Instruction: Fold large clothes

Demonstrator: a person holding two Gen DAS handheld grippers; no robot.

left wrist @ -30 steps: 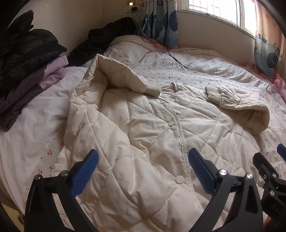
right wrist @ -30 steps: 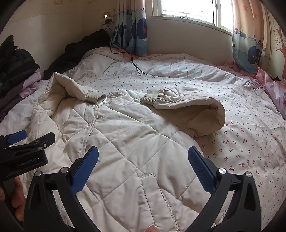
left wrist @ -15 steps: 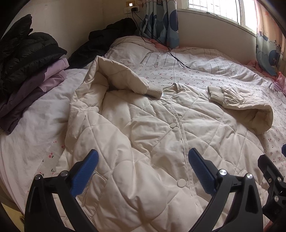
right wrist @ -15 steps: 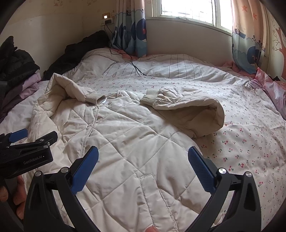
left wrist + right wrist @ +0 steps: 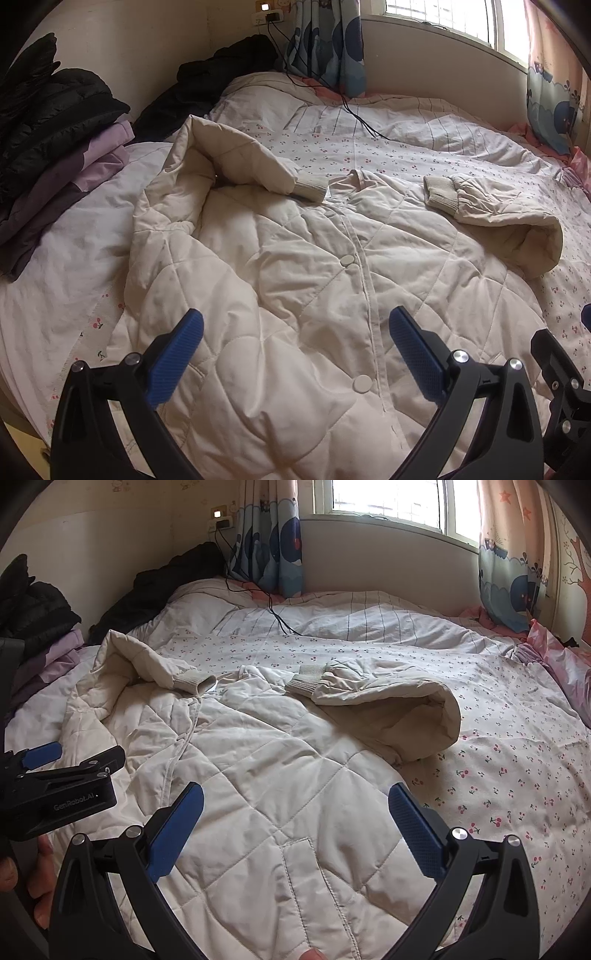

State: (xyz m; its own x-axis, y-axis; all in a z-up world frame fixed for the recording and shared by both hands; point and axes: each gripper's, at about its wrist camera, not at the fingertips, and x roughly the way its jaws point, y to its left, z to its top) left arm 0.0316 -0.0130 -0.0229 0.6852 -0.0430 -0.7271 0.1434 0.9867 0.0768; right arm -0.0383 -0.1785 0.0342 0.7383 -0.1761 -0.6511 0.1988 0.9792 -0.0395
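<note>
1. Two grippers hover over the near edge of the bed [image 5: 55, 266], both with jaws spread wide and nothing between them.
2. The left gripper [image 5: 295, 354] hangs above the cream quilted coat [image 5: 295, 258] near its button placket.
3. The right gripper [image 5: 295, 830] is over the coat's pocket side.
4. The coat lies front-up across the bed, both sleeves folded inward, cuffs near the collar.
5. Folded dark and lilac clothes [image 5: 62, 140] are stacked at the bed's left edge.
</note>
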